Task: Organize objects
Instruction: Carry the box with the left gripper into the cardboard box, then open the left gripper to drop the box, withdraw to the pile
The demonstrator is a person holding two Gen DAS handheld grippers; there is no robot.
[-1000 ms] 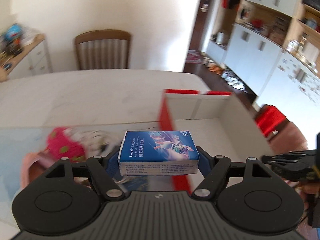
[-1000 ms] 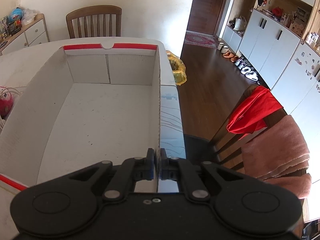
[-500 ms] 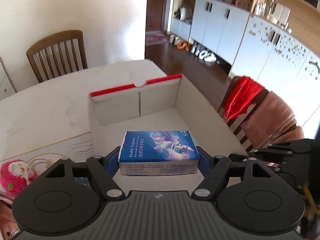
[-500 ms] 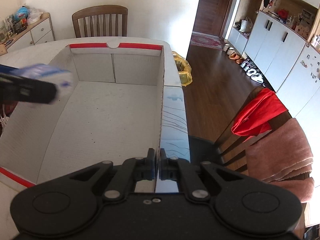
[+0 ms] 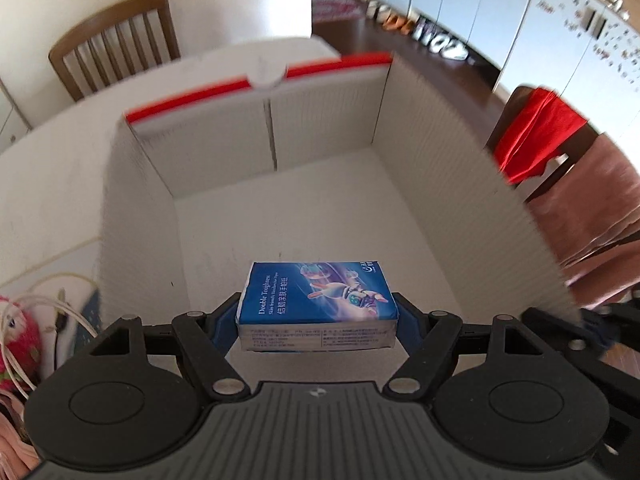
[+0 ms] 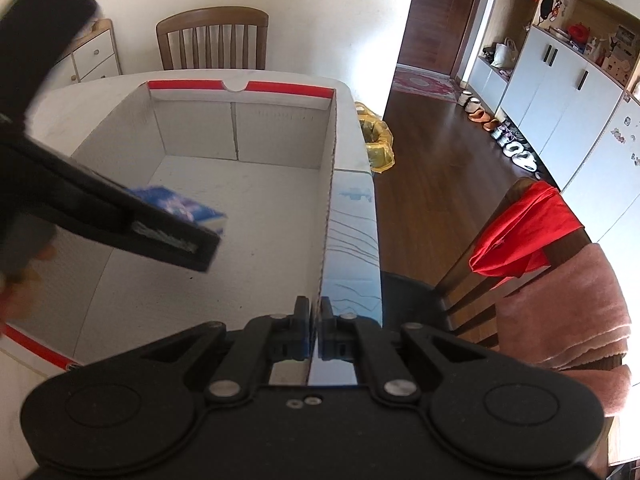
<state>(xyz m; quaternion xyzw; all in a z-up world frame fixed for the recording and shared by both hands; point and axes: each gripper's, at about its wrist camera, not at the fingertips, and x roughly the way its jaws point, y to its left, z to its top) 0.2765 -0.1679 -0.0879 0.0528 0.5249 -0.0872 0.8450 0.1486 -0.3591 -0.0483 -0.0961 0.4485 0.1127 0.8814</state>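
A blue tissue pack [image 5: 316,300] sits crosswise between my left gripper's [image 5: 318,320] fingers, which are shut on its two ends. It hangs over the bare floor of a white cardboard box [image 5: 320,132] with a red rim. From the right wrist view the same pack [image 6: 180,204] shows above the box's left half, behind a dark finger [image 6: 160,236] of the left gripper. My right gripper [image 6: 319,330] is shut on the top edge of the box's right wall [image 6: 326,240], near the front corner.
The box stands on a white table [image 5: 52,184]. A pink plush toy [image 5: 16,344] and a white cable [image 5: 60,308] lie left of the box. A chair with red cloth [image 6: 520,236] stands to the right, a wooden chair [image 6: 212,40] behind the table.
My left gripper has carried the tissue pack rightward from over the table, past the box's left wall, and down over the box's inside. The right gripper has stayed on the wall.
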